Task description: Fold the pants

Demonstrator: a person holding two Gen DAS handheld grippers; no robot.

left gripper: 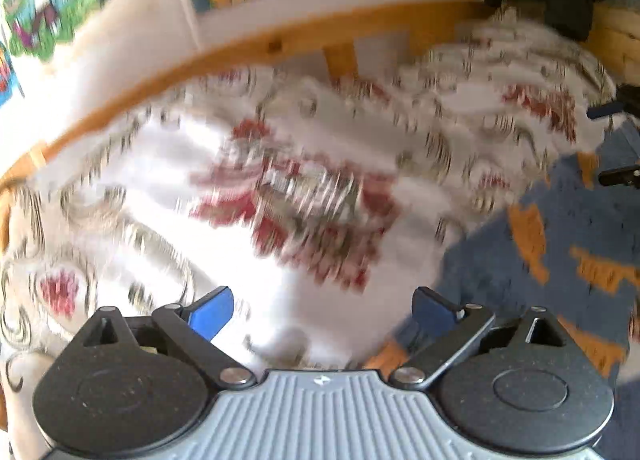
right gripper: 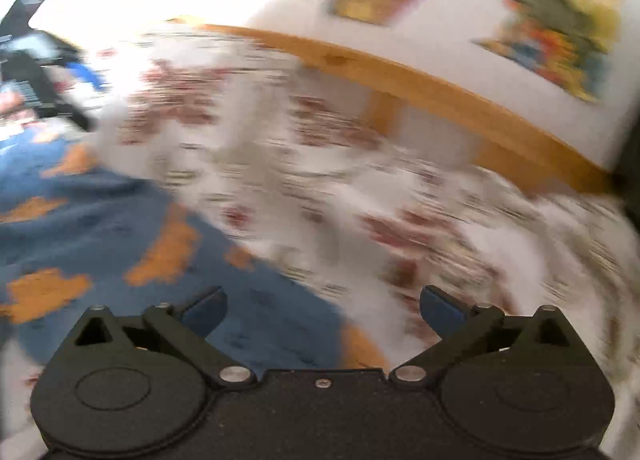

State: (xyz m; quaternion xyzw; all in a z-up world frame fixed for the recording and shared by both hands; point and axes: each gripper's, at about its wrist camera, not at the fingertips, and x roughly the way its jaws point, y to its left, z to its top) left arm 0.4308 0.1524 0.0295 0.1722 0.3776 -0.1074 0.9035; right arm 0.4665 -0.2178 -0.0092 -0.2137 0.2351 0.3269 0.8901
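Left wrist view shows both grippers, left [left gripper: 322, 310] and right [right gripper: 322, 310], spread and empty over the pants [left gripper: 560, 228] on the bed's [left gripper: 168, 164] near edge; blur risks a mistimed pinch catching bedcover.

Bright daylight, heavy motion blur

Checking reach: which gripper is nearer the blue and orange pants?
Right, narrowly. Right gripper hangs open over the pants; left gripper hangs open over the bedspread, pants at its right finger.
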